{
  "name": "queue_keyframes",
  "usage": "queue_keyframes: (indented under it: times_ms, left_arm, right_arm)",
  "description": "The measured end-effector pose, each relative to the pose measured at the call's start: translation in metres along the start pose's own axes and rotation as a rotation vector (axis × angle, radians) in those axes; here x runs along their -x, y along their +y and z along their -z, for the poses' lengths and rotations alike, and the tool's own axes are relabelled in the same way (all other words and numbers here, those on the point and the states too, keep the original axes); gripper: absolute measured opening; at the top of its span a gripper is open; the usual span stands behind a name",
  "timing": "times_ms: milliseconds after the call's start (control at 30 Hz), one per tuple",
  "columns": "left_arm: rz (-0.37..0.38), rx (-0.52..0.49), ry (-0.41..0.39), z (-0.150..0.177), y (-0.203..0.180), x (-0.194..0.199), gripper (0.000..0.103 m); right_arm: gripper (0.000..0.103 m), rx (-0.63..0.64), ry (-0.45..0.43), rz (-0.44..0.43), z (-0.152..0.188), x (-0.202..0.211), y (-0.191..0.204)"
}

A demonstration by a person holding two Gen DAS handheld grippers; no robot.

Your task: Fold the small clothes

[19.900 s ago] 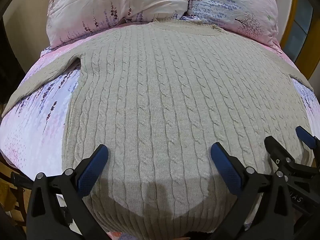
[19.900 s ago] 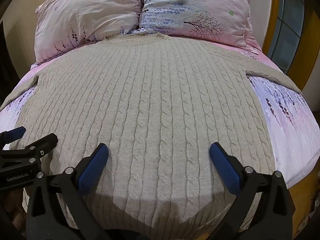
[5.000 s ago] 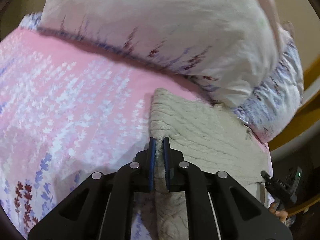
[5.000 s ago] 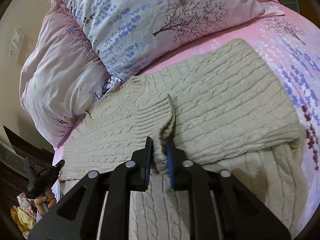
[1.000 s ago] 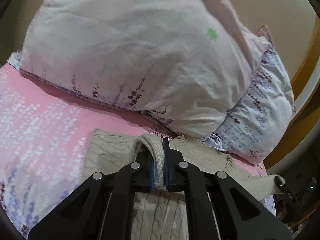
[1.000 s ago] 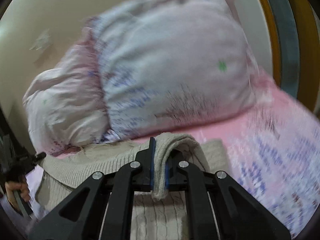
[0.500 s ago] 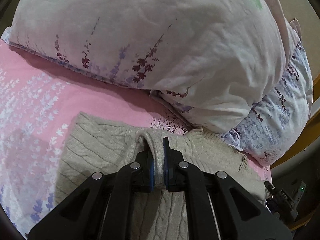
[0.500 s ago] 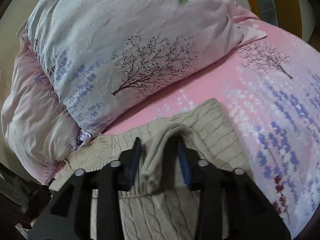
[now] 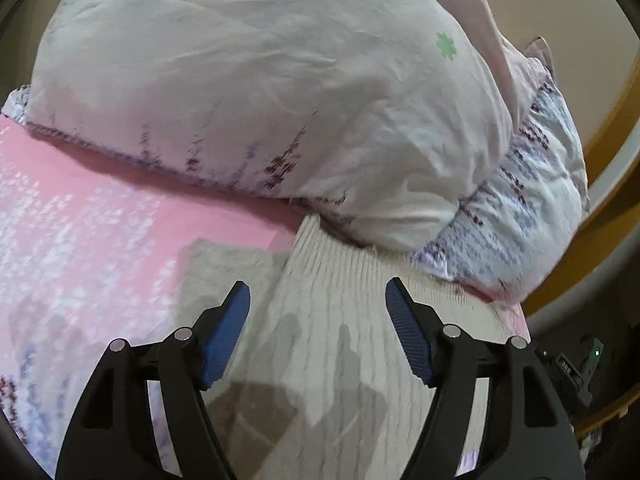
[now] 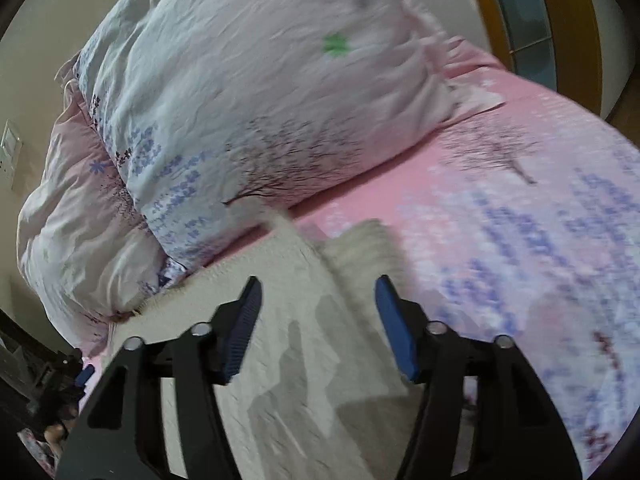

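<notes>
A beige cable-knit sweater [image 9: 332,320] lies folded on the pink floral bedsheet [image 9: 80,224], its top edge against the pillows. My left gripper [image 9: 318,332] is open and empty just above the sweater's left end. The sweater also shows in the right wrist view [image 10: 296,340], blurred. My right gripper [image 10: 318,328] is open and empty over its right end. A lower layer of knit sticks out beside each fold edge.
Two floral pillows [image 9: 260,80] [image 10: 256,92] lie at the head of the bed, touching the sweater. A wooden window frame [image 10: 560,20] stands at the far right. The other gripper [image 10: 60,380] shows at the left edge of the right wrist view.
Both grippers have opened and let go of the sweater fold they held. The cloth now lies flat on the bed by the pillows. Both views are blurred by motion.
</notes>
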State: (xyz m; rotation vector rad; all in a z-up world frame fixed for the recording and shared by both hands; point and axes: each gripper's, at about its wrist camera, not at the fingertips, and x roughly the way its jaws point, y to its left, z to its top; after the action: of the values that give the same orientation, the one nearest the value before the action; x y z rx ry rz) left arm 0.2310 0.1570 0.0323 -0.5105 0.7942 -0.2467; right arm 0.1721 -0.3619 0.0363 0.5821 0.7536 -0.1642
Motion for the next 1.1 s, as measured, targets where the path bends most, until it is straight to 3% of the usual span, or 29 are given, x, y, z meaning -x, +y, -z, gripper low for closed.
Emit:
queue_keyframes:
  times_ms: [133,333,500,600,667,767,1000,1067,1100]
  left_arm:
    - [0.000,-0.027,0.062,0.017,0.009,0.005,0.058]
    - [-0.031,-0.038,0.102,0.039,0.021,0.010,0.048]
    - [-0.044,-0.044,0.100,0.047,0.025,0.014,0.046]
    - [-0.043,-0.052,0.098,0.050,0.024,0.015,0.043]
    - [-0.033,-0.059,0.101,0.052,0.023,0.017,0.041]
    - [-0.006,-0.076,0.106,0.055,0.020,0.020,0.040]
    - [-0.018,-0.133,0.116,0.063,0.013,0.018,0.040]
    - [-0.017,-0.134,0.117,0.064,0.012,0.018,0.035]
    - [-0.021,-0.135,0.118,0.064,0.012,0.018,0.029]
  right_arm:
    - [0.047,0.044,0.047,-0.018,0.010,0.008,-0.009]
    - [0.044,0.137,0.087,0.021,0.027,0.007,-0.005]
    - [0.043,0.195,0.120,0.052,0.035,0.001,-0.002]
    - [0.027,0.255,0.128,0.071,0.041,0.000,0.002]
    - [0.023,0.265,0.128,0.063,0.042,0.003,0.001]
    - [0.024,0.270,0.128,0.042,0.043,0.011,-0.003]
    - [0.026,0.330,0.135,0.035,0.051,0.014,-0.001]
    - [0.024,0.342,0.134,0.032,0.052,0.015,0.001]
    - [0.018,0.355,0.133,0.035,0.054,0.015,0.002]
